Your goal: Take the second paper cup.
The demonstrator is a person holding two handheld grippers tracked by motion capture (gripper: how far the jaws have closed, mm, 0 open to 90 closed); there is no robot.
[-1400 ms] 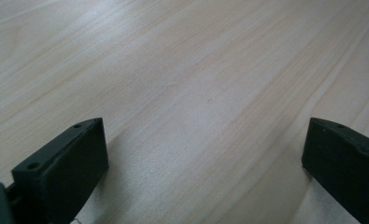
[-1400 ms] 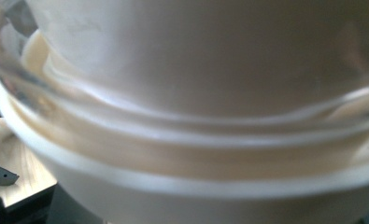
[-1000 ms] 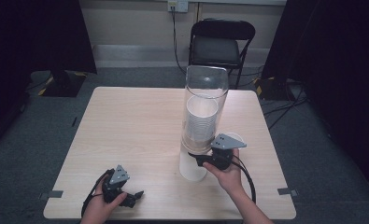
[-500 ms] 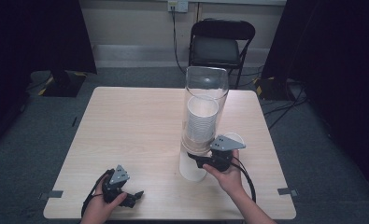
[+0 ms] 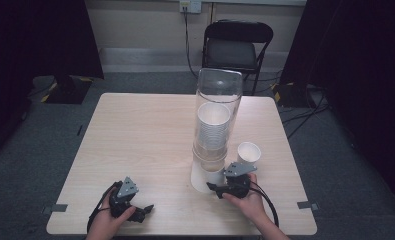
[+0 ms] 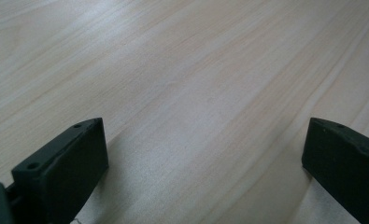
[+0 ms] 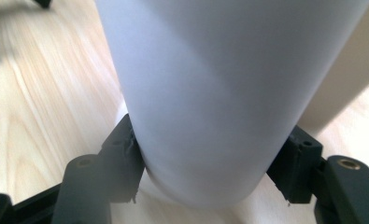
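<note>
A tall clear tube (image 5: 220, 87) stands on the wooden table (image 5: 140, 135) and holds a stack of white paper cups (image 5: 213, 125). At its foot a white cup (image 5: 203, 178) pokes out below the tube. My right gripper (image 5: 213, 187) is shut on this cup, and in the right gripper view the cup (image 7: 210, 93) sits between the two jaws of that gripper (image 7: 210, 156), which press its sides. My left gripper (image 5: 144, 210) rests near the table's front left, open with nothing between its jaws, over bare wood in the left gripper view (image 6: 205, 149).
A single white cup (image 5: 248, 151) stands upright just right of the tube, close behind my right hand. A black folding chair (image 5: 237, 47) stands beyond the far edge. Dark curtains hang at both sides of the room.
My right gripper has dropped lower and come toward the table's front edge, uncovering the single cup behind it. The left gripper has stayed put.
</note>
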